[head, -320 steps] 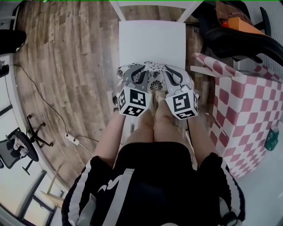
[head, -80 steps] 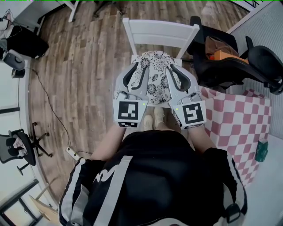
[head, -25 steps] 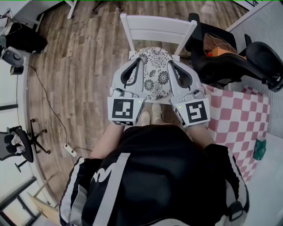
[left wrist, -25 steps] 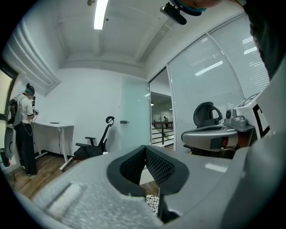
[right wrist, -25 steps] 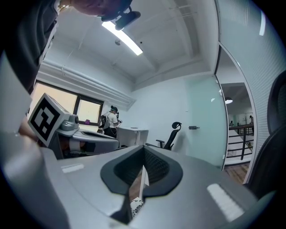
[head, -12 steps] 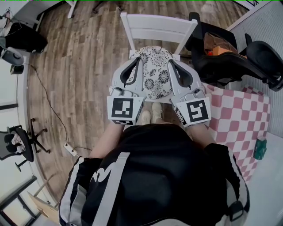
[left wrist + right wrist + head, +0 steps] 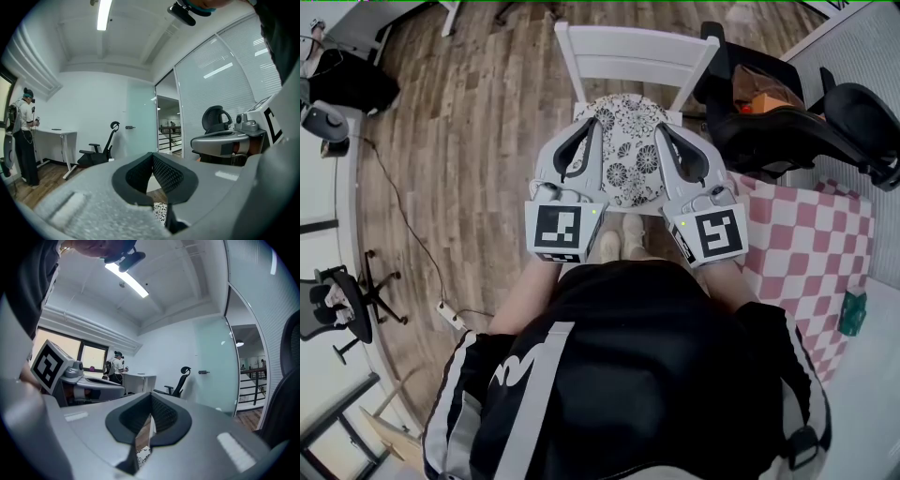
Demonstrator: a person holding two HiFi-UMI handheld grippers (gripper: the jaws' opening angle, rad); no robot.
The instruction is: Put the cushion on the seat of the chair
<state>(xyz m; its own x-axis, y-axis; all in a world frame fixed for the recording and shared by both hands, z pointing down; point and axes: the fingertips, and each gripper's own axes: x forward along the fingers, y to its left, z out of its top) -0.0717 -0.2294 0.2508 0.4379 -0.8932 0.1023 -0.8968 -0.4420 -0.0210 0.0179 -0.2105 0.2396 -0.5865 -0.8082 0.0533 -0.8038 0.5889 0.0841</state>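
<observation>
A round white cushion with a black flower print [image 7: 623,150] lies on the seat of the white wooden chair [image 7: 628,52]. My left gripper [image 7: 596,124] is over the cushion's left side and my right gripper [image 7: 657,131] over its right side, both pointing toward the backrest. The jaws of both are shut with nothing between them. In the left gripper view the left gripper's tips [image 7: 152,154] meet, and a strip of the cushion [image 7: 160,213] shows below. The right gripper view shows the same: the right gripper's tips [image 7: 151,394] closed, with a bit of cushion [image 7: 143,456] underneath.
A black office chair [image 7: 797,112] stands right of the white chair, and a pink-and-white checkered block [image 7: 806,244] is nearer at the right. A cable and power strip [image 7: 450,319] lie on the wooden floor at the left. A person [image 7: 26,136] stands at a far desk.
In the earliest frame both grippers held the cushion in front of the bare seat; now it lies on the seat and the grippers are off it. Over the last second nothing has moved.
</observation>
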